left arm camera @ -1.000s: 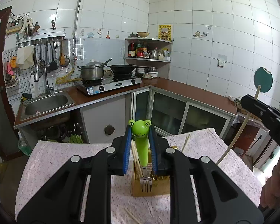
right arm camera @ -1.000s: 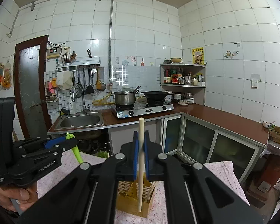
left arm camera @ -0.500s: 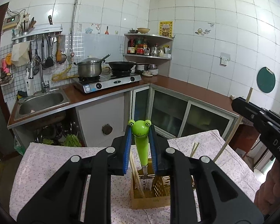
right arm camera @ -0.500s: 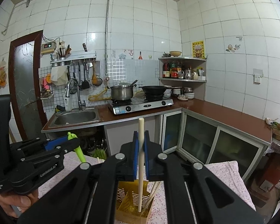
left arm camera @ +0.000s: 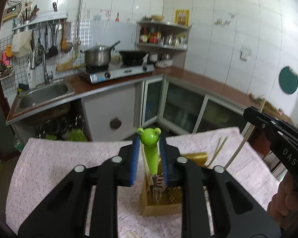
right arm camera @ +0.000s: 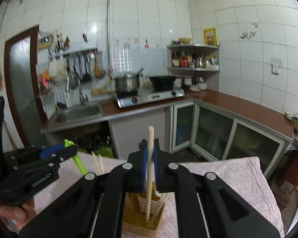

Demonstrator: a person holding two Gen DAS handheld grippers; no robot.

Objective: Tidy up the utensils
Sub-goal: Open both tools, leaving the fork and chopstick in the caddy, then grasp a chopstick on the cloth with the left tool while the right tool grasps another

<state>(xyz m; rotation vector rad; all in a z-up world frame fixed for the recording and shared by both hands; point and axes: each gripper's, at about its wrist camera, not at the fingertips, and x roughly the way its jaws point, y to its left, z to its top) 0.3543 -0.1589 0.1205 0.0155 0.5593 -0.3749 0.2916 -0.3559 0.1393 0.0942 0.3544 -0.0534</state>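
The left gripper (left arm camera: pixel 149 159) has just been spreading its jaws, with the frog-handled fork (left arm camera: pixel 151 154) between them, tines already down in the near compartment of the wooden utensil holder (left arm camera: pixel 161 206); its pads seem clear of the handle, though blur makes that uncertain. The right gripper (right arm camera: pixel 150 165) pinches one chopstick (right arm camera: pixel 150 170) upright, tip inside the holder. To finish well, lower each piece until it bottoms out, then let go straight. Count: one fork, one held chopstick, at least two chopsticks already standing in the holder.
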